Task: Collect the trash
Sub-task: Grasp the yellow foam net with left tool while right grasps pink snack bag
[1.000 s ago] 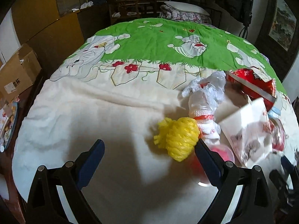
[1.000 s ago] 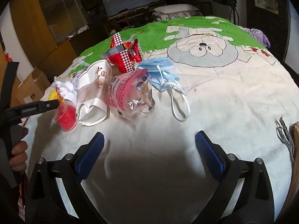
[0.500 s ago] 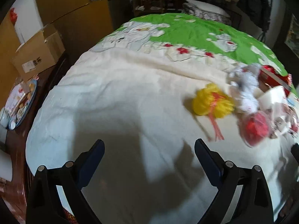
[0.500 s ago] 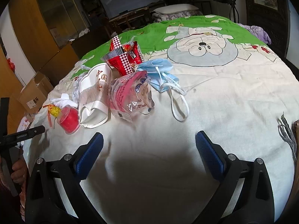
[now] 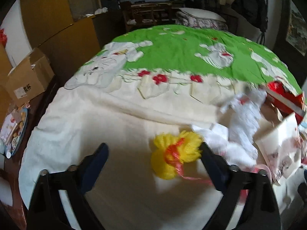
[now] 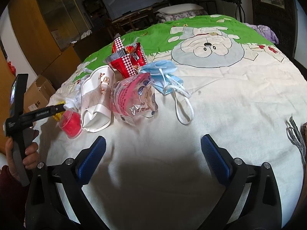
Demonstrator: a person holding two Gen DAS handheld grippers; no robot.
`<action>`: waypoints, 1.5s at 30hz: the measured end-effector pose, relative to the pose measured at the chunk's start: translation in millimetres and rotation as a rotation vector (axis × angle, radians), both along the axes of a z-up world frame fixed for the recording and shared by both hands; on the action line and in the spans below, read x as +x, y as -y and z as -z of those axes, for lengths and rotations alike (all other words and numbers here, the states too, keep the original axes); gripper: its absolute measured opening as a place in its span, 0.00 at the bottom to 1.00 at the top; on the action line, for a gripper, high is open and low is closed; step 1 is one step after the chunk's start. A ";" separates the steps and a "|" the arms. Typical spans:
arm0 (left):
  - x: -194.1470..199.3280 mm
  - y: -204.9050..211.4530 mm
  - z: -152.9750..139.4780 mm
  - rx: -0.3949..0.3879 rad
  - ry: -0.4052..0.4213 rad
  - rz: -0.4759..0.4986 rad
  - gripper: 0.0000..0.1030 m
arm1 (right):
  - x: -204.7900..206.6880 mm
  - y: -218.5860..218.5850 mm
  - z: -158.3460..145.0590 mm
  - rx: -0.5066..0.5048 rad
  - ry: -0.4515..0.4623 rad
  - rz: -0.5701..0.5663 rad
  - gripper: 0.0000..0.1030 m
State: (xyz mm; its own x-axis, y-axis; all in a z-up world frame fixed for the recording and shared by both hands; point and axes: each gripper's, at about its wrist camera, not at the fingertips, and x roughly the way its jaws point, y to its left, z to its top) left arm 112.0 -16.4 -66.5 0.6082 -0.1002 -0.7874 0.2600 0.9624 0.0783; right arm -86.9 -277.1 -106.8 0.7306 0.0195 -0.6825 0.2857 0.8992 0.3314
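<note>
A yellow mesh ball (image 5: 172, 159) tied with a red ribbon lies on the cream quilt (image 5: 96, 118). It sits between the fingers of my left gripper (image 5: 152, 159), close to the right finger. The jaws are closing and the left pad stands well clear of the ball. Behind it lie white crumpled plastic (image 5: 243, 115), a crushed paper cup (image 6: 97, 99), a red snack bag (image 6: 128, 61), a pink clear bag (image 6: 132, 97), a red jelly cup (image 6: 71, 123) and a blue face mask (image 6: 163, 72). My right gripper (image 6: 153, 153) hangs open over bare quilt in front of the pile.
A person's hand (image 6: 28, 151) holds the left gripper's handle at the bed's left edge. A cardboard box (image 5: 26, 76) and a plate of food (image 5: 15, 134) stand left of the bed. A grey tassel (image 6: 295, 134) lies at the right edge.
The left gripper swung away to the left, then came back toward the pile; the yellow ball now lies between its fingers, which have narrowed. The right gripper has stayed put.
</note>
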 end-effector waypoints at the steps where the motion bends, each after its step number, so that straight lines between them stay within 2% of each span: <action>1: -0.4 -4.4 -0.3 -0.015 -0.011 0.008 0.67 | 0.1 0.1 0.1 0.000 0.000 0.000 0.93; 3: -6.1 -16.3 2.3 -0.024 -0.034 0.021 0.44 | 0.1 -0.2 0.2 -0.001 -0.001 0.000 0.93; 9: -44.6 -57.6 15.4 -0.011 -0.072 0.001 0.41 | 0.3 -0.1 0.1 0.000 -0.002 0.000 0.93; 10: -50.6 -61.3 14.2 -0.014 -0.066 0.000 0.42 | 0.4 0.1 0.1 0.000 -0.001 0.000 0.93; 11: -55.0 -63.5 12.7 -0.014 -0.064 -0.001 0.49 | 0.3 0.0 0.1 0.000 -0.001 0.000 0.93; 12: -56.8 -64.0 10.4 -0.018 -0.064 0.000 0.64 | 0.2 0.0 0.1 0.000 -0.002 0.000 0.93; 14: -56.3 -61.6 4.2 -0.032 -0.041 -0.004 0.80 | 0.3 0.1 0.0 -0.001 -0.002 0.000 0.93; 15: -54.0 -57.8 0.5 -0.031 -0.016 -0.010 0.83 | 0.3 0.1 0.0 0.000 -0.001 0.000 0.93; 19: -37.1 -40.6 -4.0 -0.023 0.037 -0.016 0.83 | 0.4 0.1 -0.1 -0.001 -0.002 0.000 0.93; 21: -26.4 -34.1 3.7 0.018 0.064 -0.035 0.81 | 0.4 0.2 -0.1 0.000 -0.001 0.000 0.93; 22: -21.6 -34.0 11.4 0.033 0.063 -0.054 0.78 | 0.1 0.2 0.0 0.001 -0.001 0.000 0.93; 23: -18.1 -36.0 20.1 0.035 0.044 -0.066 0.64 | 0.4 0.2 -0.1 0.001 -0.001 0.000 0.93; 24: -16.7 -38.8 25.6 0.021 0.028 -0.067 0.62 | 0.6 0.0 0.0 0.001 -0.001 -0.001 0.93; 27: -24.6 -45.1 21.1 -0.018 0.069 -0.064 0.54 | 0.8 -0.4 -0.2 0.003 0.000 -0.001 0.94; 34: -25.0 -39.7 26.1 0.025 0.063 -0.069 0.55 | -1.1 1.9 -2.9 0.020 0.023 0.009 0.94; 41: -18.8 -50.2 28.3 -0.002 0.032 -0.122 0.77 | 13.8 8.4 -11.0 0.053 0.045 0.052 0.94; 45: -15.6 -54.8 29.1 -0.032 0.014 -0.133 0.80 | 25.9 -2.5 -24.0 0.010 0.089 0.022 0.92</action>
State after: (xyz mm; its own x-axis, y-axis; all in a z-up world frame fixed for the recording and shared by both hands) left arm 96.4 38.5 -95.6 0.6286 -0.0431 -0.7765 0.1295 0.9903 0.0499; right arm -60.9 -274.6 -82.8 0.7885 0.0096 -0.6150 0.2743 0.8895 0.3655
